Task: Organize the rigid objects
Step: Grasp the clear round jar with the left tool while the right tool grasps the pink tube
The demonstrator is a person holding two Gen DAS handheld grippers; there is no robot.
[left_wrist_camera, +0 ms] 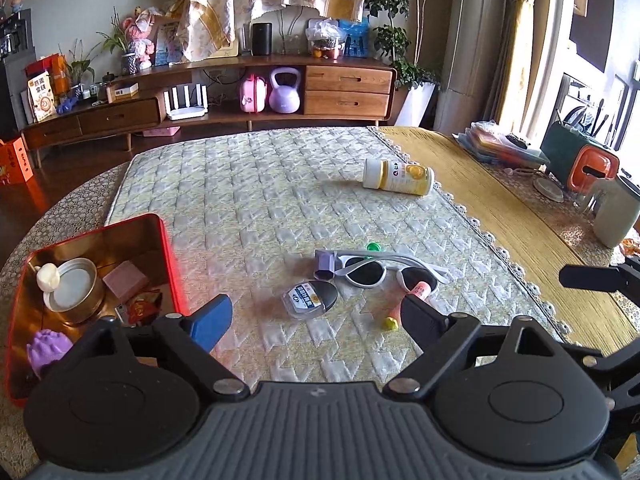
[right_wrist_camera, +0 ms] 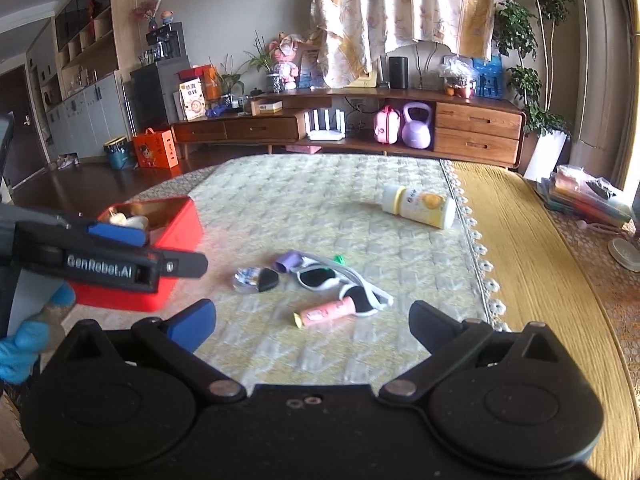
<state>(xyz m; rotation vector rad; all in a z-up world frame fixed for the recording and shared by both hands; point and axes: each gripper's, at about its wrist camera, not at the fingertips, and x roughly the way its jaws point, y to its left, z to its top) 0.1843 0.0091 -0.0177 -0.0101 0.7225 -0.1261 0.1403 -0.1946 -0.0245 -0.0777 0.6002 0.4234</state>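
A red tin box [left_wrist_camera: 172,264] with a gold inside stands at the mat's left and holds a round lid [left_wrist_camera: 74,284], a pink block and other small things. Loose on the quilted mat [left_wrist_camera: 248,184] lie a clear-and-black case [left_wrist_camera: 310,298], a purple piece [left_wrist_camera: 324,266], white sunglasses [left_wrist_camera: 376,270], a pink tube [left_wrist_camera: 420,290] and a yellow-white bottle [left_wrist_camera: 398,176] on its side. My left gripper [left_wrist_camera: 316,320] is open just short of the case, nothing between its fingers. My right gripper [right_wrist_camera: 314,320] is open in front of the pink tube [right_wrist_camera: 328,312] and sunglasses [right_wrist_camera: 320,278].
A green bit [left_wrist_camera: 374,246] and a yellow bit [left_wrist_camera: 391,323] lie by the sunglasses. On the wooden table [left_wrist_camera: 500,208] to the right stand a stack of folders [left_wrist_camera: 500,144], an orange-and-green container [left_wrist_camera: 588,168] and a pale jug [left_wrist_camera: 616,212]. A blue-gloved hand [right_wrist_camera: 24,344] holds the left gripper [right_wrist_camera: 160,250] beside the box [right_wrist_camera: 176,232].
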